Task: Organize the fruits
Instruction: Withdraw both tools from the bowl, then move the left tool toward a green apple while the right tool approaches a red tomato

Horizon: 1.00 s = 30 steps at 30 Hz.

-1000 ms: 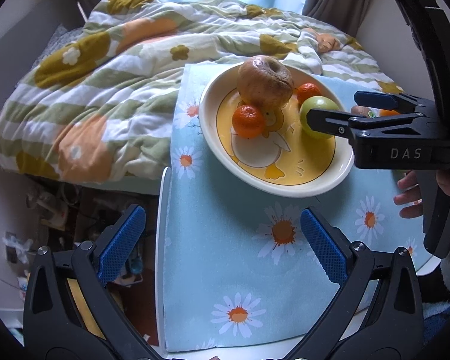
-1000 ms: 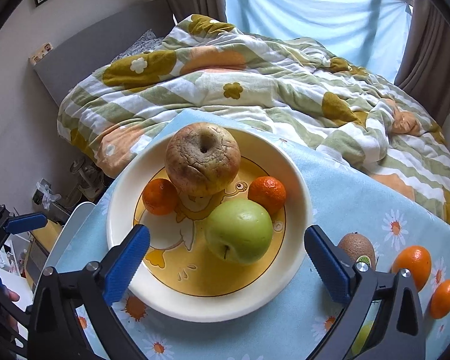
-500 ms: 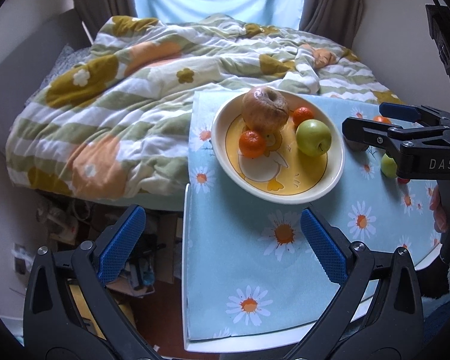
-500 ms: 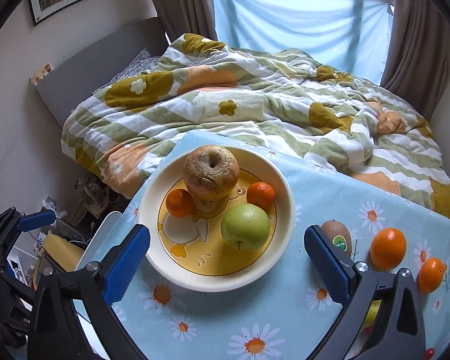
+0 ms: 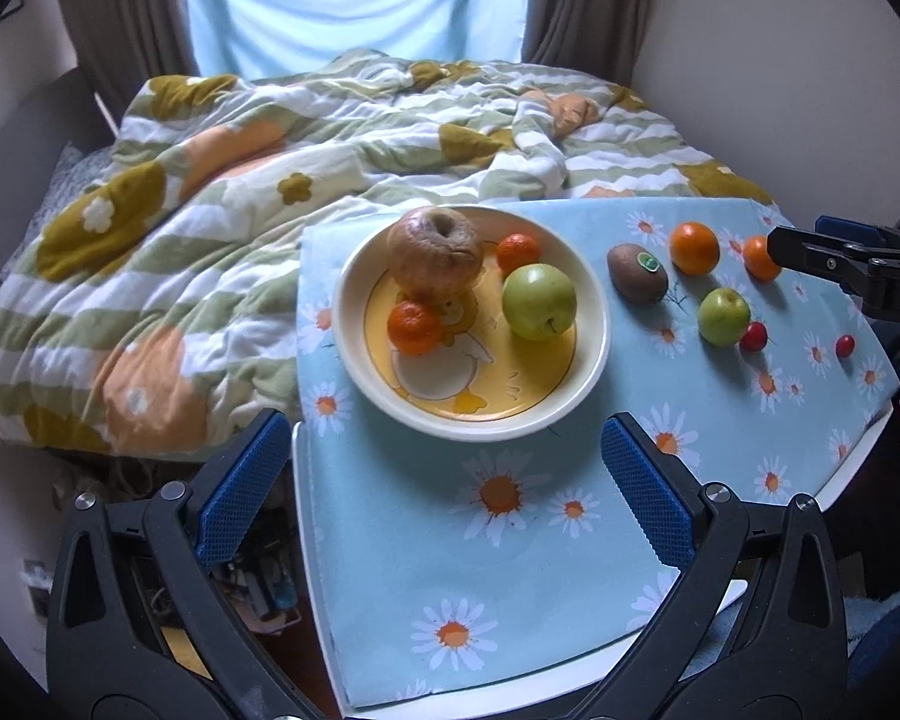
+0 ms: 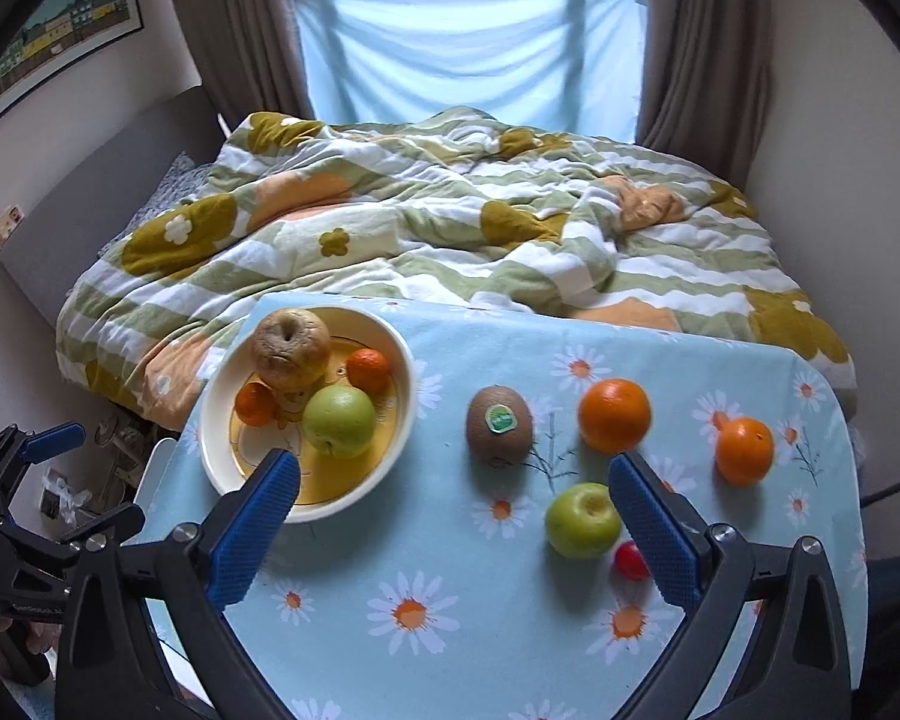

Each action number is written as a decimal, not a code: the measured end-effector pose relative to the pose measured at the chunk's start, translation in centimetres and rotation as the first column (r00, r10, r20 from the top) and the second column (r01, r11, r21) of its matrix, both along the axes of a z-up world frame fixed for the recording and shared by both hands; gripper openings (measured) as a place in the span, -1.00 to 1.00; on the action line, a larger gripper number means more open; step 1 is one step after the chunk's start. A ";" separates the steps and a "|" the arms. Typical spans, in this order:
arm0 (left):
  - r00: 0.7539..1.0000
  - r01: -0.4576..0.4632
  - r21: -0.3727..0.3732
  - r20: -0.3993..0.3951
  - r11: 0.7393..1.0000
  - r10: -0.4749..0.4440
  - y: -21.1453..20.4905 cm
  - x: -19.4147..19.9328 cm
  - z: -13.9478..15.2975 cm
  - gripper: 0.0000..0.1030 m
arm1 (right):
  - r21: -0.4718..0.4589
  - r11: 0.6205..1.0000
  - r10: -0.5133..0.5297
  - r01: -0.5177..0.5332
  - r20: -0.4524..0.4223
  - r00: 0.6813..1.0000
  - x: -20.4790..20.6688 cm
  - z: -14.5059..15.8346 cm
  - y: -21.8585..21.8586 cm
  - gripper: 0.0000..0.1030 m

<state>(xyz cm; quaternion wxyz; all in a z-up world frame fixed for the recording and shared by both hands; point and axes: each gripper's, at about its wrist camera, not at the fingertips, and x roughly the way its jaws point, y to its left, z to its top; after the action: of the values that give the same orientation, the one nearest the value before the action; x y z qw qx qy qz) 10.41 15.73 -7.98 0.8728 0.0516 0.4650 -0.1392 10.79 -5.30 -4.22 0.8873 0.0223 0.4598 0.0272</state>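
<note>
Both tongs hang spread and empty above the desk (image 6: 342, 630). The kiwi (image 6: 499, 425) lies loose right of the bowl (image 6: 222, 468), ahead between the right tongs' (image 6: 453, 534) tips, so nearer them than the left tongs (image 5: 444, 489).

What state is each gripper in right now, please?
Left gripper: open, holding nothing, above the table edge before the bowl.
Right gripper: open, holding nothing, above the cloth near the green apple.
</note>
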 end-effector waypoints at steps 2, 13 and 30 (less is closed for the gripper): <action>0.999 0.033 -0.006 0.005 0.999 -0.033 -1.3 0.3 0.1 1.00 | -0.016 0.999 -0.043 0.043 -0.003 0.999 -0.7 0.2 -1.7 0.99; 0.989 0.151 -0.032 -0.003 0.988 -0.151 -11.2 2.3 -0.7 1.00 | -0.027 0.972 -0.236 0.235 -0.055 0.970 -4.4 -1.5 -12.4 0.99; 0.931 0.346 0.004 -0.124 0.938 -0.343 -24.4 4.8 -6.3 1.00 | -0.014 0.867 -0.495 0.498 -0.135 0.858 -9.7 -7.3 -23.3 0.99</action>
<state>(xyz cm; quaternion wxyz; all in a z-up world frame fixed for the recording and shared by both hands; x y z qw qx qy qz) 15.25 -8.71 -14.25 0.8043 0.1350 0.5027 -0.2868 1.06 -28.65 -11.55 0.8311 0.1511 0.4970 -0.1988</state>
